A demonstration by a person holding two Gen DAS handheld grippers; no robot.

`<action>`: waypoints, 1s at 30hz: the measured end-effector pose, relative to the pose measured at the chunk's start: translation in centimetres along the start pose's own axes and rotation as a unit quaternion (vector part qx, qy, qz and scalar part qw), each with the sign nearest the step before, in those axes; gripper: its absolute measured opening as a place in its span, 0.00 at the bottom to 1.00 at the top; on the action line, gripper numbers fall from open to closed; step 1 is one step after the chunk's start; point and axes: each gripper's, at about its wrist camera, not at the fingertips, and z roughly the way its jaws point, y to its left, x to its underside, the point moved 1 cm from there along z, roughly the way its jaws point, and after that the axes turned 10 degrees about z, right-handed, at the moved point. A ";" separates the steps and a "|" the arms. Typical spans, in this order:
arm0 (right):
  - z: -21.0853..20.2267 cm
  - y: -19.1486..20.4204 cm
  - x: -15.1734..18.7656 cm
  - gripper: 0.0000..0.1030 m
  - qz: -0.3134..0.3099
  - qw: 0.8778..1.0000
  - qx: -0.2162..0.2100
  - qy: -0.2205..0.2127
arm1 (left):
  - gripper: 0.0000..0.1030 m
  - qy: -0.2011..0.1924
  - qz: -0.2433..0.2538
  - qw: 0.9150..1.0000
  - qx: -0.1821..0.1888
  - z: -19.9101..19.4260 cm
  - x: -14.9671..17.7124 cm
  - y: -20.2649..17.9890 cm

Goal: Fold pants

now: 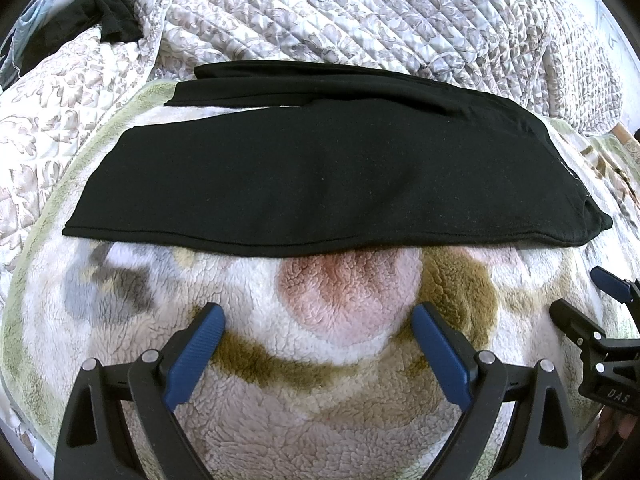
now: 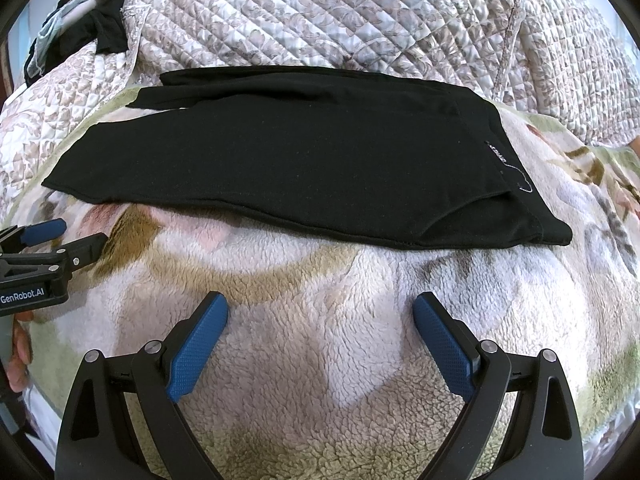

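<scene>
Black pants (image 1: 320, 172) lie flat across a fleece blanket (image 1: 320, 360) in the left wrist view, folded lengthwise into a long band, with a second layer of leg fabric showing along the far edge. Their near hem runs just beyond a pink patch in the blanket's pattern. The left tool (image 1: 318, 334) hangs over the blanket short of that hem, its blue-padded fingers (image 1: 196, 360) spread wide and gripping nothing. At the right edge of this view the right tool (image 1: 592, 300) pokes in — also apart from the pants. Behind the pants a quilted floral bedspread (image 1: 360, 12) rises, and some dark clothing (image 1: 108, 16) is heaped at the upper left.

From the right wrist view, the pants (image 2: 280, 160) lie the same way, waistband end to the right, where a small label with white lettering (image 2: 498, 154) and a loose white thread show. The right tool (image 2: 320, 334) sits above the fleece blanket (image 2: 360, 360) near the hem, fingers released and wide, touching no cloth. The left tool (image 2: 72, 240) enters from the left edge, its tips apart, with a person's fingers (image 2: 18, 360) visible below it. The quilted bedspread (image 2: 360, 12) fills the background.
</scene>
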 end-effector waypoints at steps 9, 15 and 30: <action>-0.5 -0.4 -0.1 0.92 -0.001 1.000 -0.003 0.002 | 0.94 0.000 0.000 1.000 0.001 0.1 0.0 0.0; 0.1 0.0 0.2 0.92 -0.003 1.000 -0.005 0.001 | 0.94 0.000 0.000 1.000 0.000 0.1 0.1 -0.1; -0.4 -0.1 0.0 0.91 0.000 1.000 -0.008 0.006 | 0.93 -0.001 -0.001 1.000 0.002 -0.1 0.2 -0.3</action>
